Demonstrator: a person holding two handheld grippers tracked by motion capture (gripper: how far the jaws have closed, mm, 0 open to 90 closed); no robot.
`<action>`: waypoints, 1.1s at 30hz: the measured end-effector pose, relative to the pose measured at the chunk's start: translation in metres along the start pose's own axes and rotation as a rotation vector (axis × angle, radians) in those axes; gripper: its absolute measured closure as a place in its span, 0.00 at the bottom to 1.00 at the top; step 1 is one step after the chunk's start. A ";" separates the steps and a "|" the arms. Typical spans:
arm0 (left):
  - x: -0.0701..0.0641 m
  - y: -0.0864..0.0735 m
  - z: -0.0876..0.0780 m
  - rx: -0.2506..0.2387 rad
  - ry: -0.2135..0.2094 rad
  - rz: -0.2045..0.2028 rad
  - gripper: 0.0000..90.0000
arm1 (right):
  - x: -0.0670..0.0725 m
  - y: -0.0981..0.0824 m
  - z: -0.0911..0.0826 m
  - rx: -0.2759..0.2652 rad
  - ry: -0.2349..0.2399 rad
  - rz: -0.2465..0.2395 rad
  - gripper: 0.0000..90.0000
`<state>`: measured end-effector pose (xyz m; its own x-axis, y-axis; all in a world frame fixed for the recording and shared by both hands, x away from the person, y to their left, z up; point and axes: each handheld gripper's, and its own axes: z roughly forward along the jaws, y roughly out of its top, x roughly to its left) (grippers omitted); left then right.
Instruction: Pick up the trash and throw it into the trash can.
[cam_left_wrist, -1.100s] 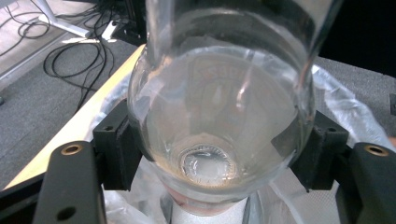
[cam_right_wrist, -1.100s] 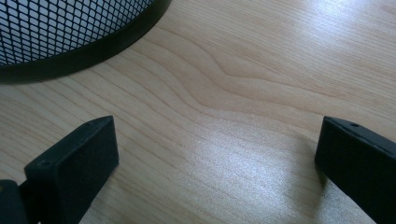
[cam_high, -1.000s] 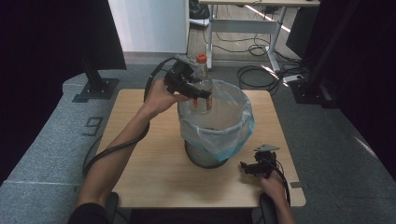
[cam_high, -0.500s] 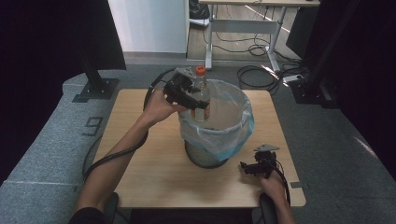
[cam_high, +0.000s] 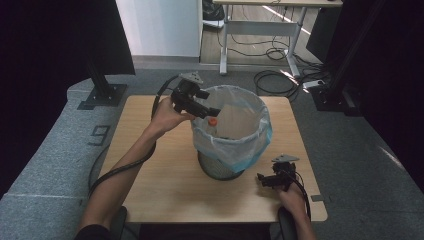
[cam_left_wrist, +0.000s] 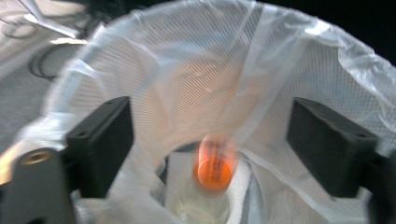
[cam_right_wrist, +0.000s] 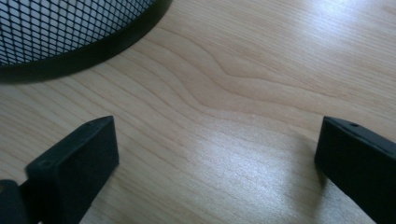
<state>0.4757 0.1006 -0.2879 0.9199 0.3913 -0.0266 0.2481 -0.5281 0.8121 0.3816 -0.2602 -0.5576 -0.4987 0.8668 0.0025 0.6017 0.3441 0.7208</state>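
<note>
Left tool (cam_high: 212, 111): at the bin's near-left rim, jaws just opened wide, gripping nothing.
Bottle (cam_left_wrist: 215, 169): orange-capped, loose inside the bag, below the left tool, blurred.
Wastebasket (cam_high: 220, 167): black mesh, lined with a clear bag (cam_high: 235, 145), mid-tabletop (cam_high: 165, 180).
Right tool (cam_high: 266, 181): rested on the tabletop beside the basket, jaws wide, empty.

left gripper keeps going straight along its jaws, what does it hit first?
Probably the bottle, orange cap up, dropping free inside the bin liner. The left gripper has just opened, nothing between the jaws. Depth is blurred, so the liner's bottom may come first.
</note>
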 end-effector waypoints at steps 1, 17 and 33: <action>0.000 0.000 -0.003 -0.003 0.004 0.004 0.12 | 0.000 0.000 0.000 0.002 0.001 -0.002 0.00; 0.006 -0.012 -0.045 -0.033 0.082 0.024 0.02 | 0.001 0.000 0.000 0.003 0.002 -0.001 0.00; 0.014 -0.051 -0.078 -0.086 0.158 0.006 0.00 | 0.001 0.000 0.000 0.003 0.002 -0.001 0.00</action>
<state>0.4519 0.1917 -0.2844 0.8603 0.5057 0.0648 0.2100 -0.4673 0.8588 0.3815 -0.2596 -0.5576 -0.5003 0.8659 0.0028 0.6029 0.3461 0.7188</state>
